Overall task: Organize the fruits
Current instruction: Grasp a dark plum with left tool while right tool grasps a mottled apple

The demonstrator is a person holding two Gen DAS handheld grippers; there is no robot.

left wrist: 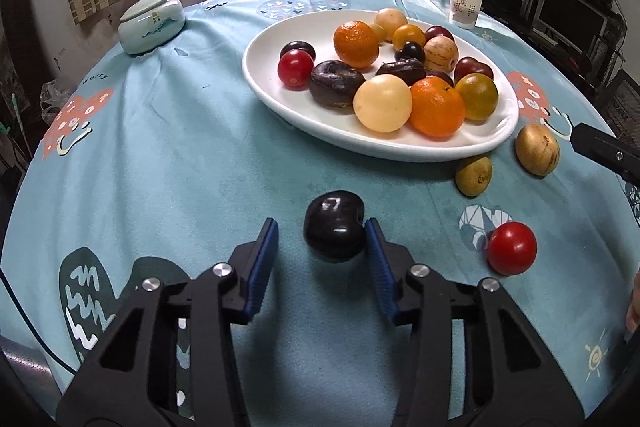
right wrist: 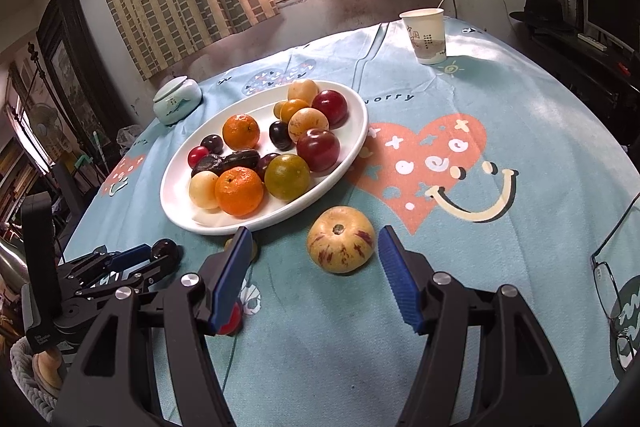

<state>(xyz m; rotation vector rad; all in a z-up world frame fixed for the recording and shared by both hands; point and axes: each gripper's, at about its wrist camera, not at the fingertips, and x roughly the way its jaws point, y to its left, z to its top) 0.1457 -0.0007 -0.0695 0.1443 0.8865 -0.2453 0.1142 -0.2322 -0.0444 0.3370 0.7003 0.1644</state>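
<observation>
A white oval plate (left wrist: 400,143) (right wrist: 344,163) holds several fruits: oranges, tomatoes, dark plums, yellow fruits. My left gripper (left wrist: 322,231) is open with its fingers on both sides of a dark plum (left wrist: 334,231) lying on the blue cloth; the right pad touches it. It also shows in the right wrist view (right wrist: 166,251). A red tomato (left wrist: 512,247), a small green-yellow fruit (left wrist: 474,175) and a striped yellow fruit (left wrist: 537,149) lie near the plate. My right gripper (right wrist: 314,239) is open, just behind the striped yellow fruit (right wrist: 341,239).
A lidded ceramic jar (left wrist: 152,25) (right wrist: 177,99) stands far left. A paper cup (left wrist: 464,5) (right wrist: 426,35) stands far right. Eyeglasses (right wrist: 612,267) lie at the right edge. The table is round, with the wall and curtains behind.
</observation>
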